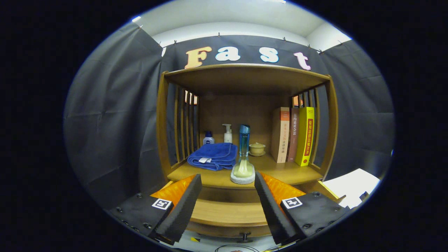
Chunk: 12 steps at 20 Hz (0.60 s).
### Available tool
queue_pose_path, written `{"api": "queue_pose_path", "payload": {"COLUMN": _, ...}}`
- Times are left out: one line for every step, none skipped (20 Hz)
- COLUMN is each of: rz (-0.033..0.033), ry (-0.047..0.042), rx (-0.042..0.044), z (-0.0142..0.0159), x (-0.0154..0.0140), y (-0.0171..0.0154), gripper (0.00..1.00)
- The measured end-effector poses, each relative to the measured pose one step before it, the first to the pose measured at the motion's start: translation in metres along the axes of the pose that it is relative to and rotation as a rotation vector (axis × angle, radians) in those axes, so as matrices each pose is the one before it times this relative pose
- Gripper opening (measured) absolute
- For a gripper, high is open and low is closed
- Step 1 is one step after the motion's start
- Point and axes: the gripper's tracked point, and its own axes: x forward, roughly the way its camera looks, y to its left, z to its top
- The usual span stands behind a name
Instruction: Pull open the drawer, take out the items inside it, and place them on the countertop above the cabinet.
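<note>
While the gripper [228,196] is held with fingers apart and empty, the shut drawer [229,212] is seen just below the desk [280,172], its knob [245,237] yet to be grasped.

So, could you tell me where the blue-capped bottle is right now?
In the gripper view, the blue-capped bottle stands on the countertop, just beyond the open gripper, with the folded blue towel on its left.

Clear gap between spread gripper [227,182] fingers; bottle [243,157] just ahead on countertop [280,171].
</note>
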Motion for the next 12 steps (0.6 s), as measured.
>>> {"api": "queue_pose_path", "payload": {"rz": -0.00895, "ry": -0.00600, "rx": -0.00050, "z": -0.00456, "x": -0.00747, "y": -0.00173, "gripper": 0.99}}
{"api": "queue_pose_path", "payload": {"rz": -0.01138, "ry": -0.00513, "rx": 0.00458, "z": -0.00541, "x": -0.00624, "y": -0.00074, "gripper": 0.99}}
{"api": "queue_pose_path", "payload": {"rz": -0.00361, "ry": 0.00181, "rx": 0.00990, "z": -0.00519, "x": -0.00520, "y": -0.00038, "gripper": 0.99}}
{"api": "queue_pose_path", "payload": {"rz": -0.00291, "ry": 0.00336, "rx": 0.01167, "z": -0.00530, "x": -0.00383, "y": -0.00083, "gripper": 0.99}}
{"api": "queue_pose_path", "payload": {"rz": -0.00519, "ry": -0.00334, "rx": 0.00544, "z": -0.00317, "x": -0.00398, "y": -0.00200, "gripper": 0.98}}
{"api": "queue_pose_path", "payload": {"rz": -0.01208, "ry": -0.00637, "rx": 0.00080, "z": -0.00074, "x": -0.00355, "y": -0.00460, "gripper": 0.98}}
{"api": "queue_pose_path", "payload": {"rz": -0.01579, "ry": -0.00825, "rx": -0.00334, "z": -0.00073, "x": -0.00280, "y": -0.00581, "gripper": 0.98}}
{"api": "queue_pose_path", "payload": {"rz": -0.01503, "ry": -0.00682, "rx": -0.00139, "z": -0.00026, "x": -0.00292, "y": -0.00434, "gripper": 0.98}}
{"api": "queue_pose_path", "payload": {"rz": -0.00854, "ry": -0.00566, "rx": 0.00405, "z": -0.00048, "x": -0.00196, "y": -0.00307, "gripper": 0.98}}
{"api": "queue_pose_path", "payload": {"rz": -0.00453, "ry": -0.00417, "rx": 0.00827, "z": -0.00002, "x": -0.00095, "y": -0.00178, "gripper": 0.98}}
{"api": "queue_pose_path", "payload": {"rz": -0.00241, "ry": -0.00334, "rx": 0.00755, "z": -0.00081, "x": -0.00181, "y": -0.00116, "gripper": 0.98}}
{"api": "queue_pose_path", "payload": {"rz": -0.00322, "ry": -0.00569, "rx": 0.00213, "z": -0.00041, "x": -0.00116, "y": -0.00191, "gripper": 0.98}}
